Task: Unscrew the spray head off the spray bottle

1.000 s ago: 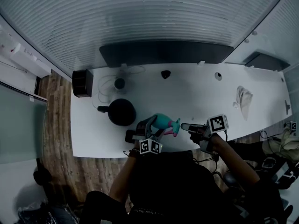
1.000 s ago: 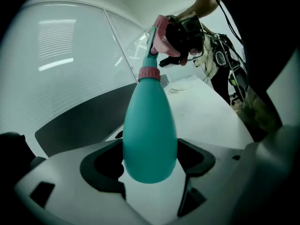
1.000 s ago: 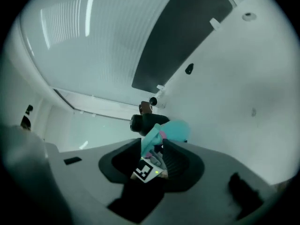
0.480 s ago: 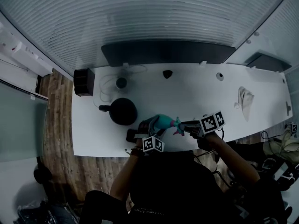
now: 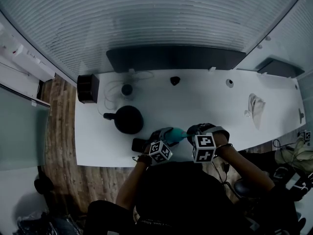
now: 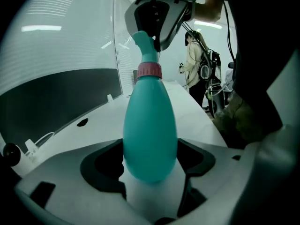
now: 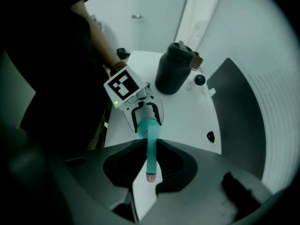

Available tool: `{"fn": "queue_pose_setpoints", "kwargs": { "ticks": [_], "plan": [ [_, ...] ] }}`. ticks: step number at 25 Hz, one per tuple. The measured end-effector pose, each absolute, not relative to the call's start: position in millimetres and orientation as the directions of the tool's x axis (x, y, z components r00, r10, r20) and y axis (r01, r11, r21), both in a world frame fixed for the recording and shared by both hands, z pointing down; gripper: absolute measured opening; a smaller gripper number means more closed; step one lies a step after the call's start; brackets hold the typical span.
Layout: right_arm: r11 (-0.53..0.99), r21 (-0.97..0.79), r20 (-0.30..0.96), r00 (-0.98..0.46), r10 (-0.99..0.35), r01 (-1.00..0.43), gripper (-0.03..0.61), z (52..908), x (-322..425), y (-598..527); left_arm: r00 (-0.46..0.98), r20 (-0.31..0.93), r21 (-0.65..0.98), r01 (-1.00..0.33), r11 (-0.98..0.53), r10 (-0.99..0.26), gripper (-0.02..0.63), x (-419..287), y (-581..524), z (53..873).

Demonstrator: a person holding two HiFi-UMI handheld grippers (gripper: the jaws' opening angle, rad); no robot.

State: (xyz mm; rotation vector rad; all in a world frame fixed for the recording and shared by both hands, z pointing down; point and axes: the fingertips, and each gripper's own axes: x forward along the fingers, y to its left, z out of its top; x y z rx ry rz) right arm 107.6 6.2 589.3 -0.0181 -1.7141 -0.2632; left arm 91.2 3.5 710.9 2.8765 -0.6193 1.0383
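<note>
A teal spray bottle (image 6: 150, 130) with a pink collar (image 6: 149, 71) stands tilted between the jaws of my left gripper (image 6: 150, 161), which is shut on its rounded body. From above, my right gripper (image 7: 150, 165) has just been closing and now grips the teal spray head (image 7: 152, 149), whose pink nozzle tip (image 7: 150, 177) shows between the jaws. In the head view both grippers meet at the table's near edge: the left gripper (image 5: 164, 140) below the bottle (image 5: 174, 133), the right gripper (image 5: 193, 130) beside it.
A black jug (image 5: 128, 119) stands left of the bottle, with a black phone (image 5: 138, 144) near it. On the white table (image 5: 205, 102) lie a black box (image 5: 87, 87), a white cable (image 5: 115, 88) and a crumpled cloth (image 5: 255, 104). A person (image 6: 194, 64) stands in the background.
The right gripper has swung left over the bottle's top, rolled so its marker cube faces me, and shut on the spray head. The left gripper has sunk a little with the bottle.
</note>
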Motion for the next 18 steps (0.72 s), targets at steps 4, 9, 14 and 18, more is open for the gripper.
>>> {"fn": "queue_pose_setpoints", "kwargs": {
  "ticks": [4,9,14,18],
  "plan": [
    [0.845,0.197,0.980,-0.067,-0.189,0.497,0.063,586.1,109.1,18.2,0.761,0.589,-0.027,-0.319,-0.947,-0.273,0.359,101.5,12.0,712.1],
    [0.847,0.282,0.956,-0.205,-0.209,0.450,0.064,586.5,93.3,13.4,0.752,0.590,-0.014,-0.354,-0.935,-0.294,0.359,102.7,7.2,713.5],
    [0.871,0.266,0.963,-0.158,-0.219,0.412,0.074,579.9,119.9,5.3,0.751,0.578,-0.014,-0.382,-0.924,-0.319,0.359,100.8,2.6,710.3],
    [0.906,0.278,0.955,-0.196,-0.224,0.318,0.124,571.9,125.3,0.3,0.752,0.564,0.007,-0.417,-0.909,-0.341,0.359,97.6,-1.4,710.7]
  ]
}}
